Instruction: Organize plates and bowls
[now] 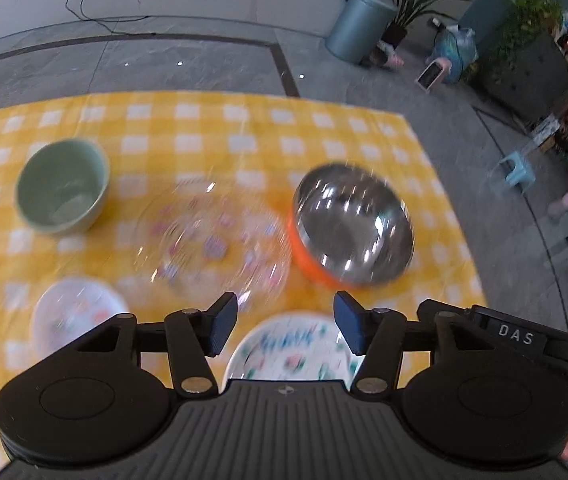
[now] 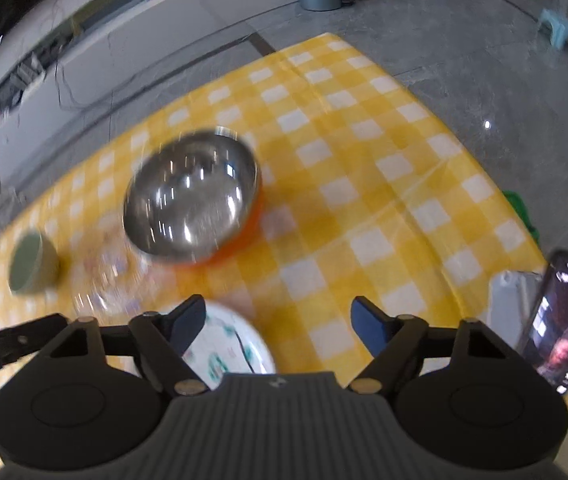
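Nothing on the desk [image 1: 363,120] looks sorted yet — every dish sits on its own spot on the yellow checked cloth, and no two of them are stacked. The green bowl [image 1: 62,186] stands upright toward the far left part of the desk, well apart from the rest. The steel bowl [image 1: 353,226], with its orange outer shell, sits nearer the right edge, and between the two lies the clear glass plate [image 1: 212,240], flat on the cloth and just beside the steel bowl; whether they touch is hard to tell through the blur. Along the near edge lie two patterned white plates: the small plate [image 1: 78,312] toward the near left and the flowered plate [image 1: 291,350] near the middle, partly hidden behind the tool body. The left tongs [image 1: 285,326] hang over the flowered plate with the jaws apart and nothing between them. The right tongs [image 2: 278,322] are likewise apart and empty, over bare cloth just to the right of that same plate [image 2: 230,344], with the steel bowl [image 2: 192,196] farther off. As I judge it, the job is at its very start — both tools are free and a first pick is yet to be made. What is left is everything: gathering the plates into one pile and nesting or grouping the bowls.
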Demonstrator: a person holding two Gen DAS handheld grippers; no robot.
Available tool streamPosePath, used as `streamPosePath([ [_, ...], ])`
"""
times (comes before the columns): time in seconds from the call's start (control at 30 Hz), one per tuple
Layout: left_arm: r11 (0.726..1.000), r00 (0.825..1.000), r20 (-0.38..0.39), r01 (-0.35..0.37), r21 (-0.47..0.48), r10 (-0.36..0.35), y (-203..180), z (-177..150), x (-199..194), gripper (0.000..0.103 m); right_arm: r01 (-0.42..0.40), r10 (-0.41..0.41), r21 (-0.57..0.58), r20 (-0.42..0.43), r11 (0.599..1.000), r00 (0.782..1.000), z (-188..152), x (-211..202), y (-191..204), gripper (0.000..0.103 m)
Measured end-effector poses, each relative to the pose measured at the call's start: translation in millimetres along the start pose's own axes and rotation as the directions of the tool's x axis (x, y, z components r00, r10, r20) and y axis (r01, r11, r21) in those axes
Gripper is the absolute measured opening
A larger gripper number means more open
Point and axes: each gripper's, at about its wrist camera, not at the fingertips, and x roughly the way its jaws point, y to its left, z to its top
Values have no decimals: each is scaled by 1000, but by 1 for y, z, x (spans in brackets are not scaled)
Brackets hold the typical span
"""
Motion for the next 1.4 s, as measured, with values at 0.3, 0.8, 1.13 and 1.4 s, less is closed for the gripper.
streamPosePath([
  [0.3,998,999,11,-35,51,34,-16,33,45,70,2,-5,38,73,999,997,27,33,21,70],
  [0.8,997,996,-80,-36,67,42,-18,45,94,50,-4,3,56,14,998,1000,39,76,14,50],
  [1.13,987,988,-87,-118,105,127,-28,39,105,15,-49,53,94,-34,994,998,35,91,7,28],
  [1.4,980,985,-64,-148,134,157,-35,36,97,9,-65,71,97,-57,993,996,28,90,6,19],
])
